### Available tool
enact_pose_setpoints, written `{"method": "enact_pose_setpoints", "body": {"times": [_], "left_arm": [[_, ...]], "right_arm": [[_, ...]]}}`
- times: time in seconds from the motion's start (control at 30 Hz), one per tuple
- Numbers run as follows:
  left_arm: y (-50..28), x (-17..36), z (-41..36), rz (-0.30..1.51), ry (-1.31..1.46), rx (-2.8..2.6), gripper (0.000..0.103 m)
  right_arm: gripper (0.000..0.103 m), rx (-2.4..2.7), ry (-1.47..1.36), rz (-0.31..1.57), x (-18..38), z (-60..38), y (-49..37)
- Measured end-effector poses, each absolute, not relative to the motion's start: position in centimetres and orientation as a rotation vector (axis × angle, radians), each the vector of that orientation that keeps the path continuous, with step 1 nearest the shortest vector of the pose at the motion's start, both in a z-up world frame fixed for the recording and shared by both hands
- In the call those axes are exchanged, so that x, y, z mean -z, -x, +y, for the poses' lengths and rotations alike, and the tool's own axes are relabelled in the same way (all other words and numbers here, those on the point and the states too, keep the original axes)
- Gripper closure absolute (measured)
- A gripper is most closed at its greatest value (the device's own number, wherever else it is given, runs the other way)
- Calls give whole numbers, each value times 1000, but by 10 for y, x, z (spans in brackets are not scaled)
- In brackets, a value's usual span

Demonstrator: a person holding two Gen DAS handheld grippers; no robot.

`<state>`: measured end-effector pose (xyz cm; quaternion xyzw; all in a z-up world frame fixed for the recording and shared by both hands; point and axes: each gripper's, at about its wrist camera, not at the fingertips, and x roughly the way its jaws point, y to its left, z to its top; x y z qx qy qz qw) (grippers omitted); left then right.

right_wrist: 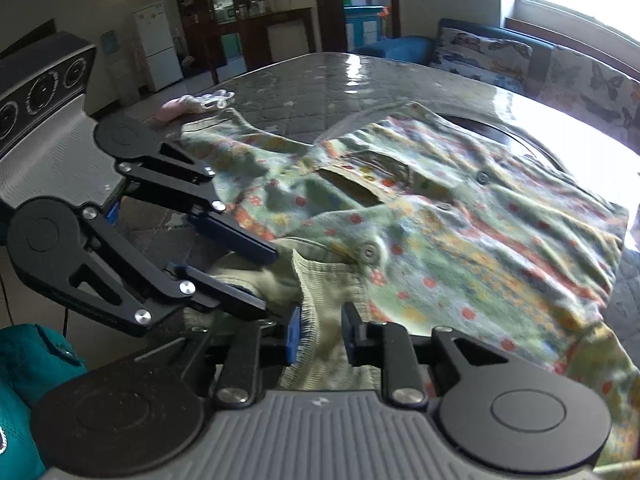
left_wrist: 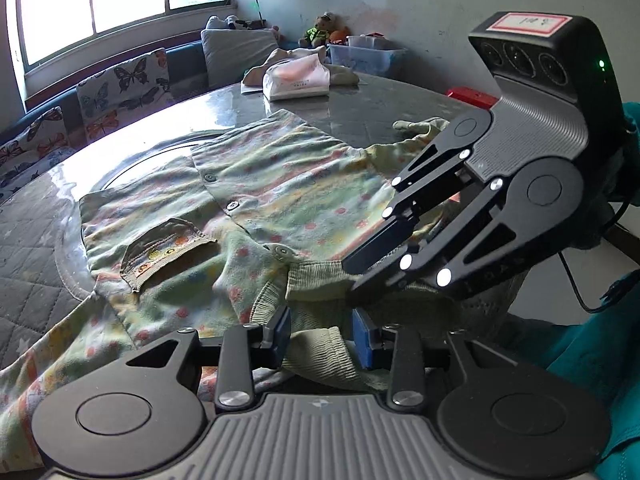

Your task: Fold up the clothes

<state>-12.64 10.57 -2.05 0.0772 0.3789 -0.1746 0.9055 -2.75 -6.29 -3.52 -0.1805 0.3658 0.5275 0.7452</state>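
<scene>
Looking along my left gripper (left_wrist: 322, 334), I see its blue pads set apart with the ribbed collar (left_wrist: 316, 280) of the flowered shirt (left_wrist: 248, 200) bunched between them; whether they bite the cloth I cannot tell. The shirt lies front up on the glass-topped table (left_wrist: 352, 108), buttoned, pocket (left_wrist: 168, 248) showing, one sleeve trailing over the near edge. My right gripper (left_wrist: 360, 276) comes in from the side, fingers nearly together at the collar, so both ends of the neckline can be handled at once

From the right wrist, my fingers (right_wrist: 296, 336) stand a little apart around the same ribbed collar, cloth filling the gap; the left gripper's fingers sit slightly open beside it
</scene>
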Motion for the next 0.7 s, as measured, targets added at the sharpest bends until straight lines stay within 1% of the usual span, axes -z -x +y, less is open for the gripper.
{"method": "enact_pose_setpoints", "body": {"times": [0.07,0.1,0.13,0.17,0.2,0.23,0.37,0.47,0.7], "left_arm": [[126,21,106,787,-166,365,66],[126,22,106,788,-170,366,66],[126,22,106,788,-173,367,67],[127,21,107,787,-175,368,67],[128,20,106,784,-179,369,68],[129,20,106,782,-184,371,71],[129,22,105,784,-190,390,89],[129,21,110,764,-139,396,93],[126,15,130,699,114,432,94]], "right_arm": [[80,-1173,405,793,37,-58,31],[82,-1181,408,790,38,-56,32],[87,-1183,403,786,40,-54,32],[97,-1182,396,787,39,-55,32],[97,-1178,369,794,38,-57,29],[97,-1175,341,801,36,-59,27],[97,-1136,232,808,27,-76,16],[97,-1106,135,825,23,-92,6],[97,-1059,-40,851,22,-114,-8]]}}
